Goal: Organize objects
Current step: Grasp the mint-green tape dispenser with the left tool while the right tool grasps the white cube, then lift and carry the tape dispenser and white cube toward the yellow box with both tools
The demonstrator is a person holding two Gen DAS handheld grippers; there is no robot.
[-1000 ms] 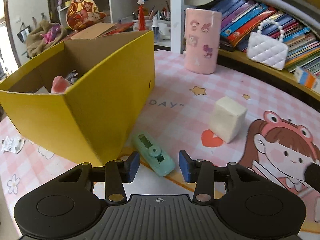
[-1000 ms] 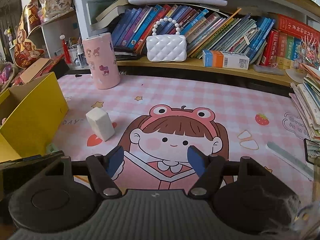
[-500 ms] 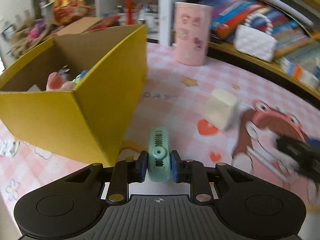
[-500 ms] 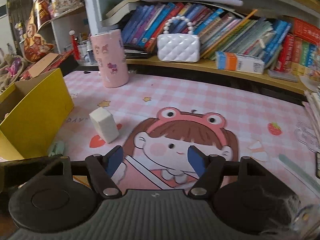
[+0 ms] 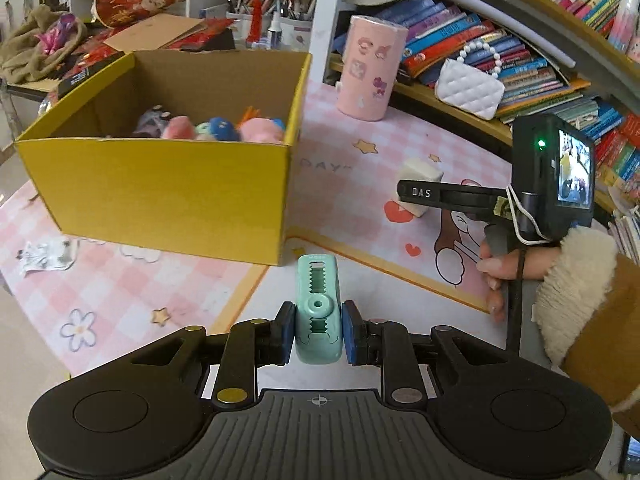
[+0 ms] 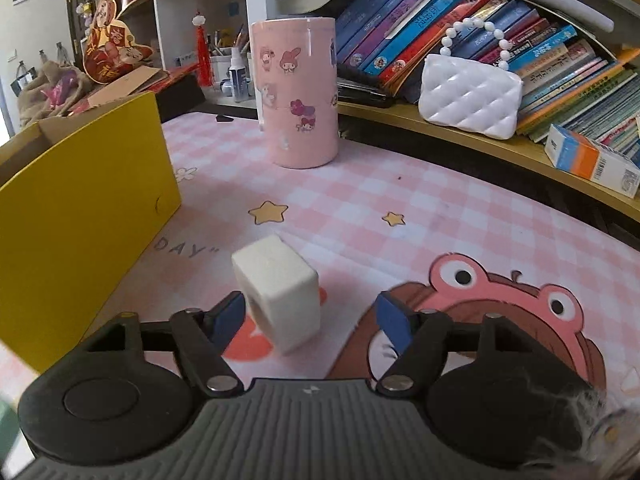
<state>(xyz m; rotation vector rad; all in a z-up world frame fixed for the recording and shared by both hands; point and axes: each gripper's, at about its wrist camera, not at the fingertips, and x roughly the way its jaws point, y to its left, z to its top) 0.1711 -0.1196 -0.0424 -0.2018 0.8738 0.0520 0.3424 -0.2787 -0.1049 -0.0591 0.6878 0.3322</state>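
Since the earlier frames, the left claw (image 5: 318, 330) has closed on the mint-green clip (image 5: 318, 312) and lifted it off the table, and the right claw (image 6: 310, 316) has come forward to the white block (image 6: 280, 292), which before stood far ahead of it. Now the left claw holds the clip firmly between its two blue pads, low on its body, with the toothed end sticking forward toward the yellow box (image 5: 160, 184). The right claw is half wide and its jaws are closing; the block is between them, very near the left pad, but the right pad is still apart from it.

Two things could go wrong, I think. The block sits off-centre in the right claw, so the left pad may push it first, and it may turn or tip before the other pad arrives. The clip must pass over the box wall; if it stays too low, its front end may strike the rim.

The clip is smooth plastic with a round hub and a slotted, toothed middle. The block is pale, matte, with soft edges, and it stands tilted on the pink checked table (image 6: 440, 208), near the box, which already contains small plush toys (image 5: 216, 128).
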